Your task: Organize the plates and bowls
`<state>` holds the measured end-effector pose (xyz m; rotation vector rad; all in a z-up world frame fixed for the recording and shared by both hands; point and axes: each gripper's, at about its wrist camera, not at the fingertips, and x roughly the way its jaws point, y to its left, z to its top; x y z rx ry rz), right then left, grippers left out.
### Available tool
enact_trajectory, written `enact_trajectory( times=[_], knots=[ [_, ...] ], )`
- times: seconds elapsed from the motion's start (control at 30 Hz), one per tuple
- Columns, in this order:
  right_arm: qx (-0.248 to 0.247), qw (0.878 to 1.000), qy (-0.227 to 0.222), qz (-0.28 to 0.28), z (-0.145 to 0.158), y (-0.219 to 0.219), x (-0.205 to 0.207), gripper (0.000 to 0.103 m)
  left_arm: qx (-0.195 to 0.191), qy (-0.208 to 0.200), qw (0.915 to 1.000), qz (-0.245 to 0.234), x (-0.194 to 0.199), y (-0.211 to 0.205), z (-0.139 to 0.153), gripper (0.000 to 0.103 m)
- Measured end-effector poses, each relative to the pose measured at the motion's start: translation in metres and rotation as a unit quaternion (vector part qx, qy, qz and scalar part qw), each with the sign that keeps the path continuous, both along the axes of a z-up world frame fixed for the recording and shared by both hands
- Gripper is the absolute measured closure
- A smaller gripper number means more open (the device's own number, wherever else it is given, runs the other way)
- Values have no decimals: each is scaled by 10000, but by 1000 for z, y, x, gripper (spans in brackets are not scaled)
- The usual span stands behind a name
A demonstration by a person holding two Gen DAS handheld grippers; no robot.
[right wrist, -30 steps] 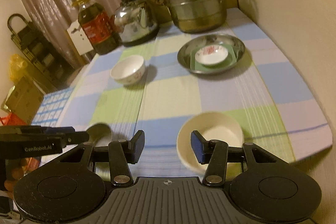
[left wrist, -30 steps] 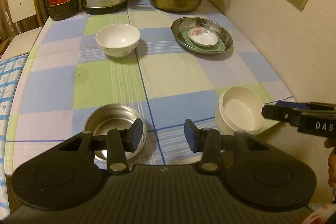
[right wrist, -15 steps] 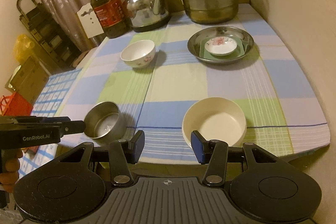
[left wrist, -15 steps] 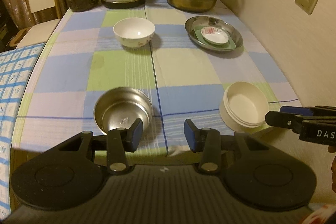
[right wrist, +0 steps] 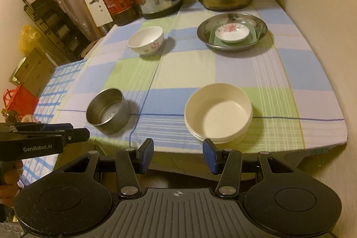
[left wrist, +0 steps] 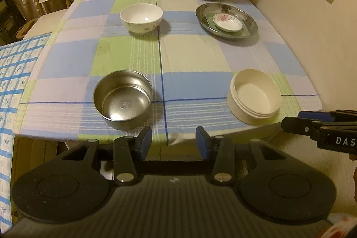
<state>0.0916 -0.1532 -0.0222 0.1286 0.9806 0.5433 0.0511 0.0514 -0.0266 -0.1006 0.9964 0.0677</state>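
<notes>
You are holding both grippers just off the near edge of the bench (left wrist: 200, 55), and both are empty. The fingers of your left gripper (left wrist: 174, 141) are sitting partly open with nothing between them. The steel bowl (left wrist: 122, 98) is sitting just ahead of them, a little to the left. The fingers of your right gripper (right wrist: 178, 153) are also partly open and holding nothing. The cream bowl (right wrist: 218, 112) is sitting just ahead of them, a little to the right. The white flower bowl (left wrist: 141, 17) and the steel plate (left wrist: 226, 20) are waiting far behind the steel bowl. Each hand is nearest its own bowl.
</notes>
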Motion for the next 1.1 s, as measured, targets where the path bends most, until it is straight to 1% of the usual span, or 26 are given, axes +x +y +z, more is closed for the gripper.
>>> enact_trajectory(
  times=[0.33, 0.67, 0.83, 1.1],
  knots=[
    [-64, 9997, 186, -176, -6, -14, 0, 54, -62, 141, 9997, -205, 7, -17, -7, 63],
    [-184, 9980, 349, -493, -16, -29, 10, 54, -142, 286, 9984, -458, 26, -31, -15, 63],
    [-252, 9961, 367, -764, -22, -38, 20, 54, -365, 414, 9973, -484, 40, -33, -24, 63],
    [-257, 9933, 363, -1069, -30, -49, 40, 54, -555, 388, 9957, -631, 62, -44, -34, 64]
  ],
)
